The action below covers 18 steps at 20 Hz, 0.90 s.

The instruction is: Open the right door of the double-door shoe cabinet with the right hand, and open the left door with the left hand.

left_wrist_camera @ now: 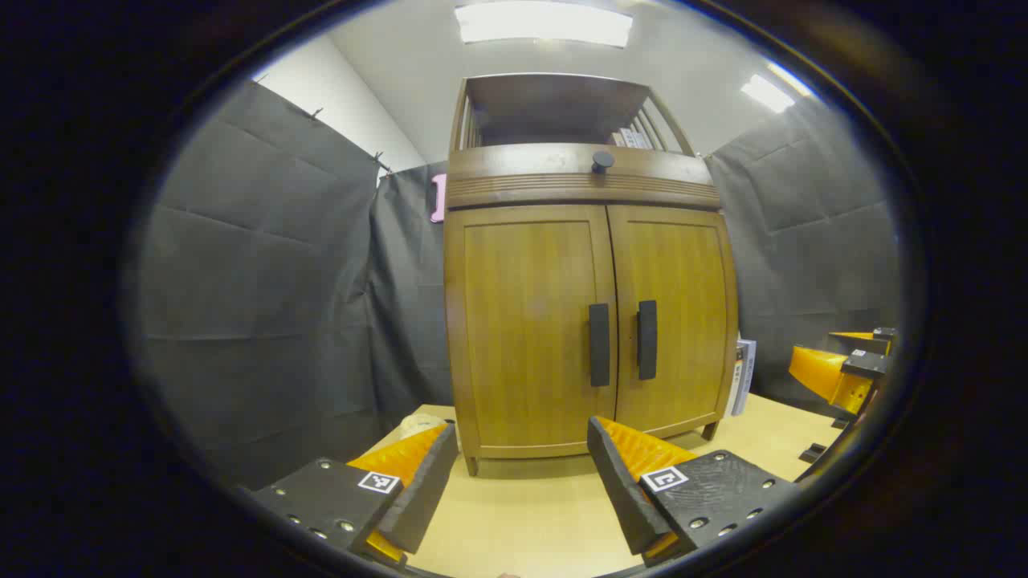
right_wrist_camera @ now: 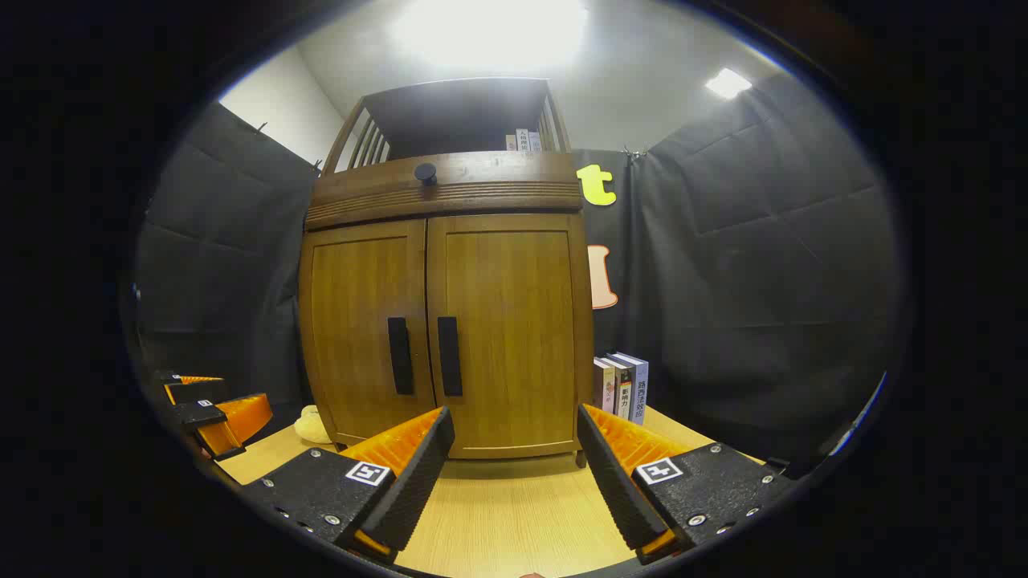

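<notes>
Wooden shoe cabinet stands at far side of table, both doors shut. Right gripper and left gripper wide open, holding nothing, near table edge. Approach step; next, right gripper to right door handle, jaws straddling it.

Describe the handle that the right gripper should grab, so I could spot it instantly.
Find the wooden shoe cabinet on the table. Two dark vertical bars flank the seam between its closed doors. Yours is the right door handle, beside the left door handle.
</notes>
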Tool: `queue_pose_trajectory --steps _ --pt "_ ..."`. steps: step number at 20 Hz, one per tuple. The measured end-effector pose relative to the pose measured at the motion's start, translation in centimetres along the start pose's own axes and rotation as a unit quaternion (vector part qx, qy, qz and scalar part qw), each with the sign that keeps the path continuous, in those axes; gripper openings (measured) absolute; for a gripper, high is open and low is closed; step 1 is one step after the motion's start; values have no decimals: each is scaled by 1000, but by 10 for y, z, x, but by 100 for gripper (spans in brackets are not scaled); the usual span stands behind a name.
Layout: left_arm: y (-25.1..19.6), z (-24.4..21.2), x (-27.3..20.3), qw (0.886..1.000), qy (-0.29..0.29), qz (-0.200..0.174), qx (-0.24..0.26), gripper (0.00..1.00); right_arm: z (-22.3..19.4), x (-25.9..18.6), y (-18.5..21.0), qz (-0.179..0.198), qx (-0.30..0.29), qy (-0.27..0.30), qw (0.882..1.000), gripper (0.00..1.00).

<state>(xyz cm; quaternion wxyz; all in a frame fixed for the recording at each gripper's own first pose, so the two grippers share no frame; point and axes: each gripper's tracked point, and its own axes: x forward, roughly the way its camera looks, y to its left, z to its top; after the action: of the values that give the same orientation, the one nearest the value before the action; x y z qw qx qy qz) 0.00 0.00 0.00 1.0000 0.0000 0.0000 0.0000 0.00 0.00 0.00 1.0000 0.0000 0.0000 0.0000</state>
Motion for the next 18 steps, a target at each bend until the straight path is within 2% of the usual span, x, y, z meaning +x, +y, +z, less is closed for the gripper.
queue_pose_trajectory --steps 1,18 --pt "0 0 -1 1000 0 2 -1 93 -1 0 0 -1 0 1 1000 95" --pt "5 1 -1 1000 -8 10 1 93 -10 -4 11 10 8 -1 1000 96"
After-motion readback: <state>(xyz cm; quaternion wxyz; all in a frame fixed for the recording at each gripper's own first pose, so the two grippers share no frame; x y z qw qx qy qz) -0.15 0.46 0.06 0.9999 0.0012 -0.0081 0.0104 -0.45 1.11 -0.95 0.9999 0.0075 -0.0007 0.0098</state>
